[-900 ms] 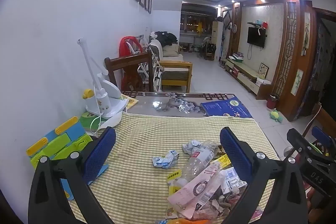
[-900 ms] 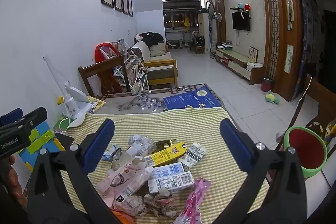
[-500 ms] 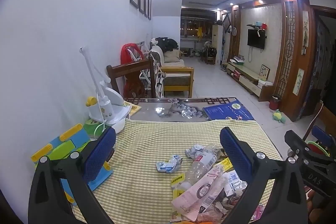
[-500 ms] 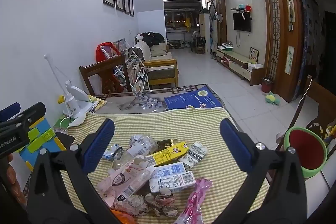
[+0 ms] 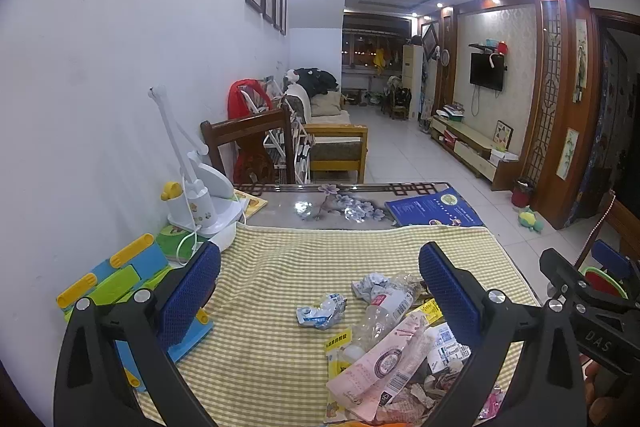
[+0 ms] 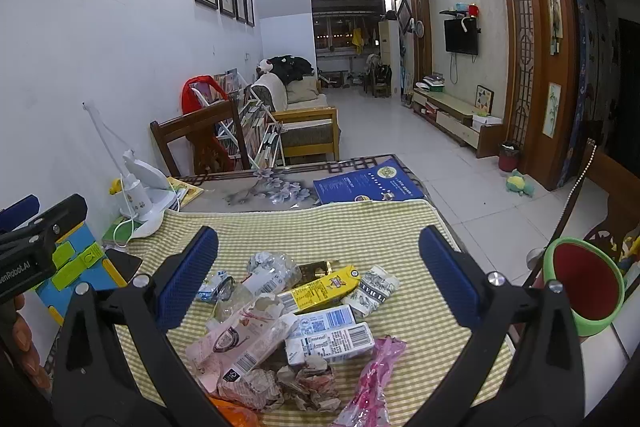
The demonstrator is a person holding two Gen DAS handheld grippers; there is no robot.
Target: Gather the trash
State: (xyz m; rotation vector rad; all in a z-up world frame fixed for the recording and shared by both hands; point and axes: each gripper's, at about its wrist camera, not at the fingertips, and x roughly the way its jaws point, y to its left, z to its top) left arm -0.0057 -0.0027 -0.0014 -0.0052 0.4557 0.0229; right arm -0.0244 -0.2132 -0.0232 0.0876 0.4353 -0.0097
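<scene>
A pile of trash (image 6: 288,323) is lying on the checked cloth (image 6: 320,227) toward the table's near edge: a yellow carton (image 6: 320,293), white cartons (image 6: 328,341), a crushed clear bottle (image 5: 386,311), a pink wrapper (image 6: 372,383). A crumpled wrapper (image 5: 321,311) is sitting just beside the pile, toward the wall. The left gripper (image 5: 320,291) and right gripper (image 6: 318,267) are both hanging above it with jaws spread wide, gripping nothing. A green bin (image 6: 586,285) is standing off the table's right edge. A white lamp (image 5: 200,203) is sitting near the wall-side far corner.
</scene>
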